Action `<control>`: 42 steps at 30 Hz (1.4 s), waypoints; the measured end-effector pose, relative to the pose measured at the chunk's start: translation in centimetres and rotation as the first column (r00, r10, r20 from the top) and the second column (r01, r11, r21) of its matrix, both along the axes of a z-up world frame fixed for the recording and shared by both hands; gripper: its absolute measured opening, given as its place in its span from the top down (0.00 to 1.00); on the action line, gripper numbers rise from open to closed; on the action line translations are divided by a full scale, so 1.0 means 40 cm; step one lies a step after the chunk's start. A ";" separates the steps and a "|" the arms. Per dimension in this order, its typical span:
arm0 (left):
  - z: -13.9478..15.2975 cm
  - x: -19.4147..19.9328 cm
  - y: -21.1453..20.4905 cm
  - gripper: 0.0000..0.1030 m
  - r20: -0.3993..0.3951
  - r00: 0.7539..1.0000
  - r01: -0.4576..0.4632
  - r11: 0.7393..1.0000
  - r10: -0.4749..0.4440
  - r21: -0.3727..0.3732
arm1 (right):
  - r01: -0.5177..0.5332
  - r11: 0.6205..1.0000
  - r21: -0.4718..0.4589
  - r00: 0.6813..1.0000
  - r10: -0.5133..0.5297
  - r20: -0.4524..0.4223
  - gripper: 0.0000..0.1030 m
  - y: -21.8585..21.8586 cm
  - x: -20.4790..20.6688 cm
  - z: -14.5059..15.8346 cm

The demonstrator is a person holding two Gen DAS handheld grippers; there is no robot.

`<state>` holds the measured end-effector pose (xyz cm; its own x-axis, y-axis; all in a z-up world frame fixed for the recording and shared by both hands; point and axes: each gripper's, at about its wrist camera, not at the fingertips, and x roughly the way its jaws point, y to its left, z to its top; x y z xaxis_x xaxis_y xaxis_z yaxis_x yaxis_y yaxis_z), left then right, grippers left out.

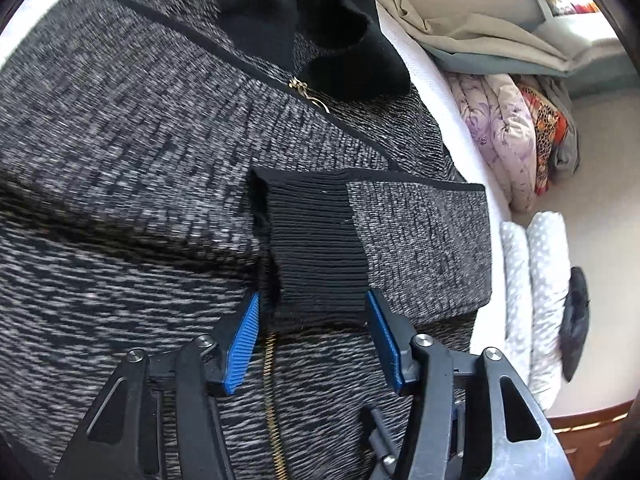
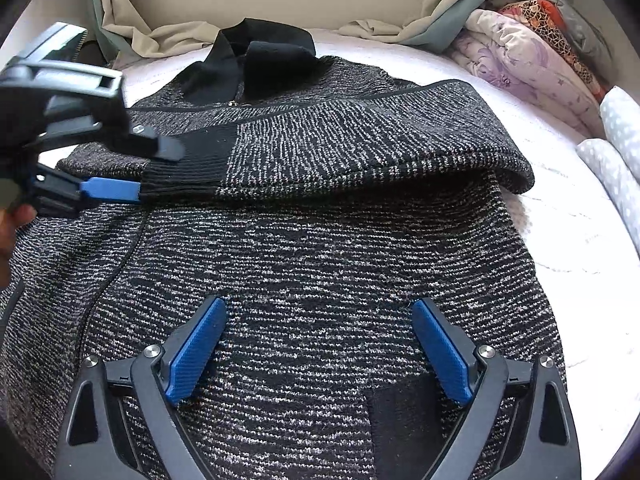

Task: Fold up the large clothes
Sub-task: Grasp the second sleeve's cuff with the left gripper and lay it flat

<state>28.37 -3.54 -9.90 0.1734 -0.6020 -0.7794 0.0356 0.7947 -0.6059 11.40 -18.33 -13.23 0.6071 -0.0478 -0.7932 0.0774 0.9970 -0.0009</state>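
Observation:
A black-and-grey knit zip jacket [image 2: 320, 264] with a black collar [image 2: 260, 56] lies on a white bed; it also fills the left wrist view [image 1: 120, 140]. One sleeve [image 2: 360, 140] is folded across the chest, its black ribbed cuff [image 1: 316, 248] lying at the zipper. My left gripper [image 1: 312, 300] is open, its blue pads on either side of the cuff end; it shows in the right wrist view [image 2: 156, 168] at the left. My right gripper [image 2: 318, 304] is open and empty above the jacket's lower body.
The white bed surface [image 2: 580, 240] shows to the right of the jacket. Folded floral quilts [image 2: 528, 60] and dotted white pillows [image 2: 616, 152] lie at the right edge. A beige and grey-green blanket [image 2: 160, 20] is bunched behind the collar. A dark object [image 1: 576, 316] lies beside the pillows.

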 end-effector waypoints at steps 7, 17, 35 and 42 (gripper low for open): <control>0.013 0.001 -0.032 0.90 0.015 1.000 0.019 1.000 -0.019 -0.004 | -0.003 1.000 -0.004 1.000 0.003 -0.003 0.07 0.002 0.002 -0.003; 0.118 0.044 0.002 0.90 0.175 0.983 0.040 0.996 -0.052 0.076 | -0.002 1.000 -0.001 1.000 0.002 -0.001 0.07 0.004 -0.002 -0.001; 0.125 0.085 0.274 0.90 0.307 0.952 -0.082 0.953 -0.012 0.291 | 0.001 1.000 -0.017 1.000 -0.001 -0.005 0.07 0.009 0.001 -0.003; 0.034 0.074 0.303 0.90 0.281 0.960 -0.081 0.962 0.005 0.261 | -0.004 1.000 0.026 1.000 0.005 -0.027 0.14 -0.007 0.002 0.026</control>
<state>31.31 8.59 -8.53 0.4250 -0.3649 -0.8284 0.1326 0.9304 -0.3418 11.46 -18.60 -12.20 0.5859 -0.0247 -0.8100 0.0733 0.9971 0.0226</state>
